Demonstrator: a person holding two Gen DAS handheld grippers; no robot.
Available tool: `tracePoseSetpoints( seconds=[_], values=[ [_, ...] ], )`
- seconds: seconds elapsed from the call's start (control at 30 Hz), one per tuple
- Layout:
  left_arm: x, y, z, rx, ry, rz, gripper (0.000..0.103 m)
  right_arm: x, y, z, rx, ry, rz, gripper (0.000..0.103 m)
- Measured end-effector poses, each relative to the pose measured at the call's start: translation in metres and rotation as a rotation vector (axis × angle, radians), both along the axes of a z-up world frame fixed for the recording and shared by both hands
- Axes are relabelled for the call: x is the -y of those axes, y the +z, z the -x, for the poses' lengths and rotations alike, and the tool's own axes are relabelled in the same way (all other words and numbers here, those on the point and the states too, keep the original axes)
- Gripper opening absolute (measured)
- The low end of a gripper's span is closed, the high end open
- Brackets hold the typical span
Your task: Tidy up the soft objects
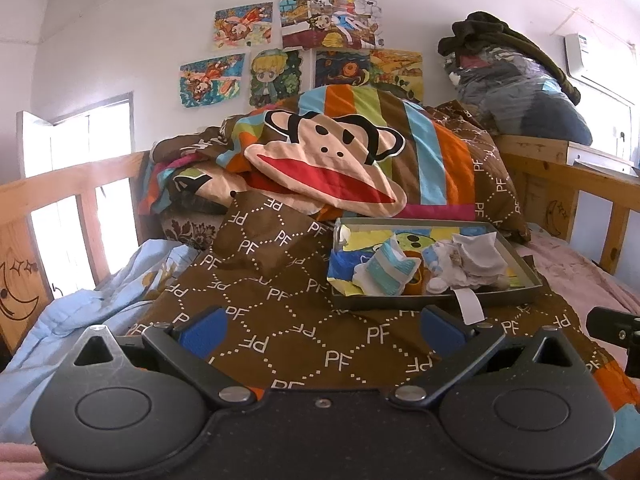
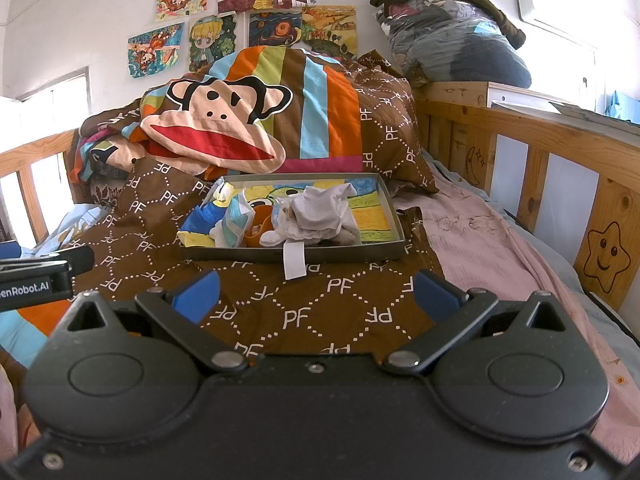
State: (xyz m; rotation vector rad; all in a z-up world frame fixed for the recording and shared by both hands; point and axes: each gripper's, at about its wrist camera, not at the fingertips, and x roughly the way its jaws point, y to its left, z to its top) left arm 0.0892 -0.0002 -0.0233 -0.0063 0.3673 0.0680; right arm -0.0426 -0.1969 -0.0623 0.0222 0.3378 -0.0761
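Observation:
A grey tray [image 1: 496, 300] [image 2: 396, 216] sits on the brown "PF" quilt [image 1: 280, 300] [image 2: 320, 304] on a bed. It holds a pile of small soft items: a white and teal striped sock [image 1: 386, 270] [image 2: 236, 222], crumpled white cloth [image 1: 476, 258] [image 2: 324, 208], an orange piece [image 2: 258, 224] and a white label [image 2: 294, 264] hanging over the front rim. My left gripper [image 1: 322, 330] is open and empty, hovering over the quilt just in front of the tray. My right gripper [image 2: 316, 292] is open and empty, also in front of the tray.
A folded monkey-face quilt [image 1: 332, 156] [image 2: 224, 120] is heaped behind the tray. Wooden bed rails [image 1: 68, 184] [image 2: 560, 144] run along both sides. A pale blue blanket [image 1: 80, 320] lies left, a pink sheet [image 2: 480, 232] right. A bagged bundle of clothes [image 2: 452, 36] tops the headboard.

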Motion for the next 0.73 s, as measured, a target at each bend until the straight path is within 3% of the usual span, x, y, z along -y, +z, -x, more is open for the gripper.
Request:
tracePoseSetpoints(
  seconds=[0.73],
  values=[
    [-0.0017,0.0031,0.0009,-0.011,-0.008,-0.004,0.102,-0.0033,-0.0025,-0.0007,-0.007,-0.004,0.003,0.103]
  ],
)
